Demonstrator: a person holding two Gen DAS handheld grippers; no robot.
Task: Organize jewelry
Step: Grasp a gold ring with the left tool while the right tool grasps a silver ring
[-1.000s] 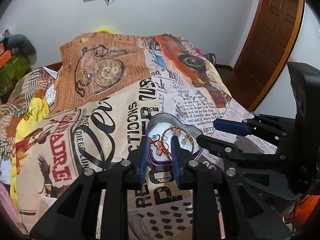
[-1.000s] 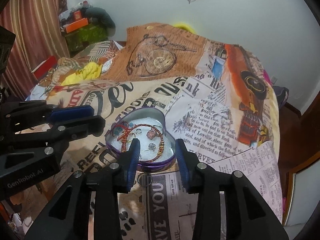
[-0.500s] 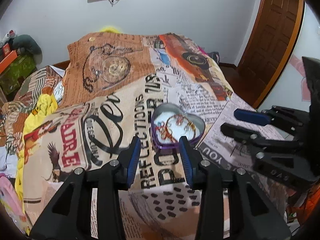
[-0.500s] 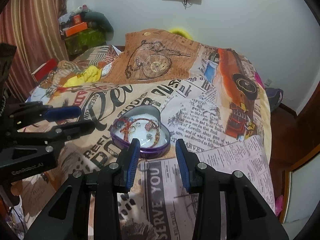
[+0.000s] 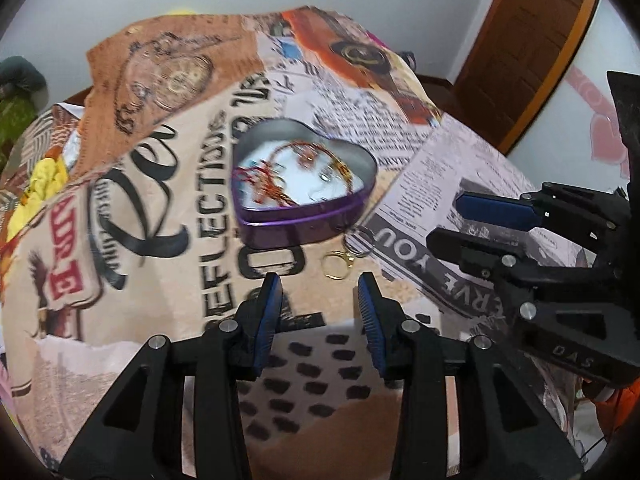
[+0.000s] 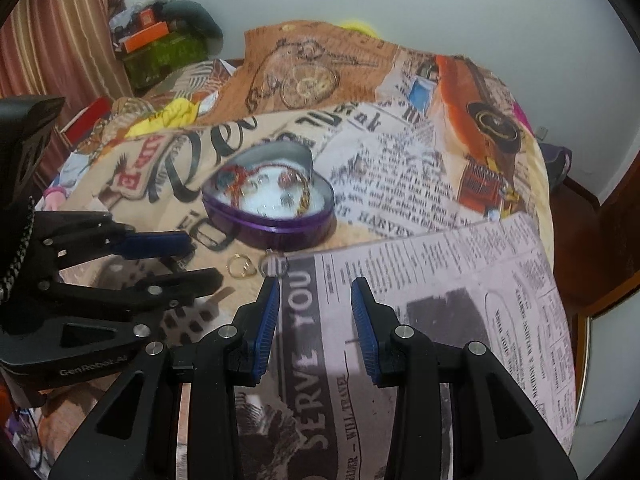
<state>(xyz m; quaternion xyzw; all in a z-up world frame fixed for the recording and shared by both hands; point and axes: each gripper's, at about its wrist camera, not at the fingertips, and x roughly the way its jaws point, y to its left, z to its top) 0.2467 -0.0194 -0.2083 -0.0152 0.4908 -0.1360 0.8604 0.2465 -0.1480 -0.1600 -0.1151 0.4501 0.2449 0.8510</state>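
Observation:
A purple heart-shaped tin (image 5: 304,216) (image 6: 268,228) sits open on the printed bedspread, with red and gold bracelets (image 5: 280,176) (image 6: 296,188) inside. A gold ring (image 5: 336,266) (image 6: 239,269) and a silver ring (image 5: 360,242) (image 6: 274,266) lie on the cloth just in front of the tin. My left gripper (image 5: 320,292) is open and empty, just short of the gold ring. My right gripper (image 6: 314,296) is open and empty, just right of the silver ring. Each gripper shows in the other's view, the right (image 5: 520,232) and the left (image 6: 132,264).
The bedspread (image 6: 420,184) covers the whole bed and drops off at the right edge. Boxes and clutter (image 6: 160,40) stand at the back left by a curtain. A wooden door (image 5: 532,40) is at the right.
Both grippers have pulled back from the tin toward me. The left jaws have opened wider. The two rings in front of the tin have come into view.

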